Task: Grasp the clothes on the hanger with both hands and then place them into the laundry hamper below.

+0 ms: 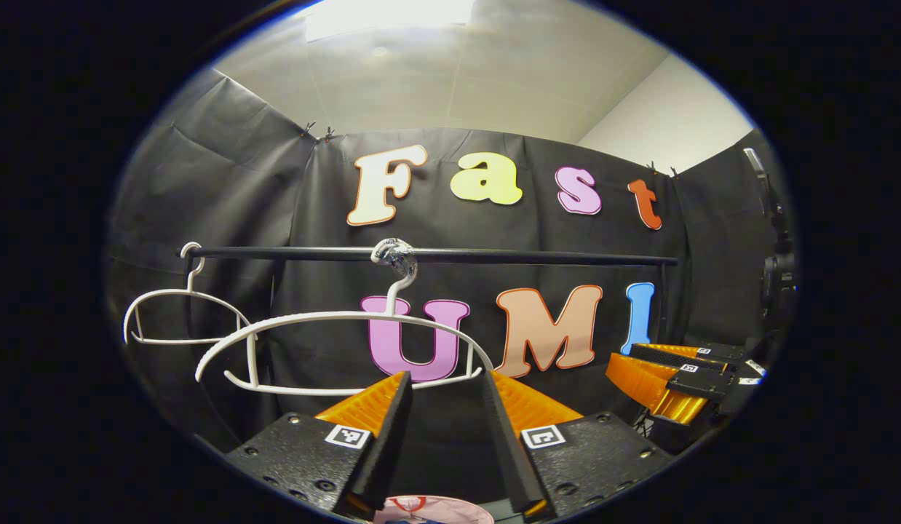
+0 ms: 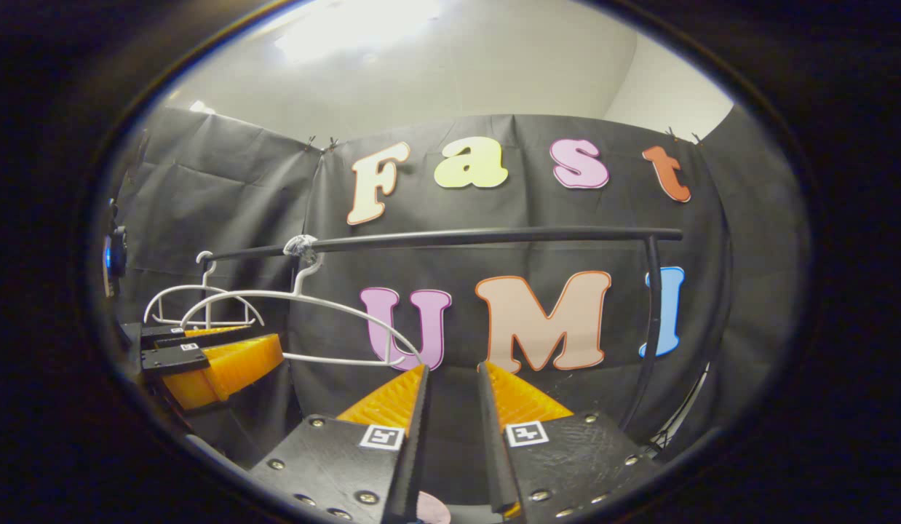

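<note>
Two bare white hangers hang on a black rail [image 1: 494, 256]: the near hanger [image 1: 348, 316] and a second hanger [image 1: 181, 295] farther left. No garment hangs on either. My left gripper [image 1: 447, 375] stands open just below the near hanger, with nothing between its orange fingers. A pink item with red and blue marks [image 1: 432, 509] peeks out below it. In the right gripper view, the rail [image 2: 494, 236] and the near hanger [image 2: 305, 298] show, and my right gripper [image 2: 454, 367] is open and empty. A sliver of the pink item [image 2: 430, 509] lies beneath it.
The right gripper [image 1: 669, 378] shows at the right of the left gripper view. The left gripper [image 2: 210, 356] shows at the left of the right gripper view. The rail's upright post [image 2: 651, 320] stands at the right. A dark stand with gear [image 1: 774, 269] is at the far right.
</note>
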Demonstrator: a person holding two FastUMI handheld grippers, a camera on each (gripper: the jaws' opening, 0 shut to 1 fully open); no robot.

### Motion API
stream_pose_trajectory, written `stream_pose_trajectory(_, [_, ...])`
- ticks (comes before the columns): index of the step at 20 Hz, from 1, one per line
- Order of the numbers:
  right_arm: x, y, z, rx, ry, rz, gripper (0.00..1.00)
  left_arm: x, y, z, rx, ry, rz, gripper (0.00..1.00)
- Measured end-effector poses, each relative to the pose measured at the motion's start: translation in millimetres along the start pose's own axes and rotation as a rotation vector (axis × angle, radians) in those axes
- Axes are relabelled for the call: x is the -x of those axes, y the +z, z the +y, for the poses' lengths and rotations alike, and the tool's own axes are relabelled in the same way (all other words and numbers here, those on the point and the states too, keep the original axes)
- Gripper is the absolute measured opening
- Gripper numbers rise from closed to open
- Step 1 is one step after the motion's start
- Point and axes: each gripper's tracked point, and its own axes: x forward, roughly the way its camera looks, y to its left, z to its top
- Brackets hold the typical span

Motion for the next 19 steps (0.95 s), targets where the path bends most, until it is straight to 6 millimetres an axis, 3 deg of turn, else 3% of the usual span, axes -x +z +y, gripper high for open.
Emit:
stream_pose_trajectory(3, [5, 2, -2, -0.003, -0.004, -0.004, 0.74, 9, 2, 2, -0.003, 0.007, 0.001, 0.99])
stream_pose_trajectory(5, [6, 6, -5, 0.003, -0.014, -0.017, 0.98, 2, 0, 1, -0.007, 0.012, 0.0, 0.93])
stream_pose_trajectory(19, [15, 6, -9, 0.014, -0.053, -0.02, 0.96, 3, 2, 2, 0.002, 0.003, -0.003, 0.93])
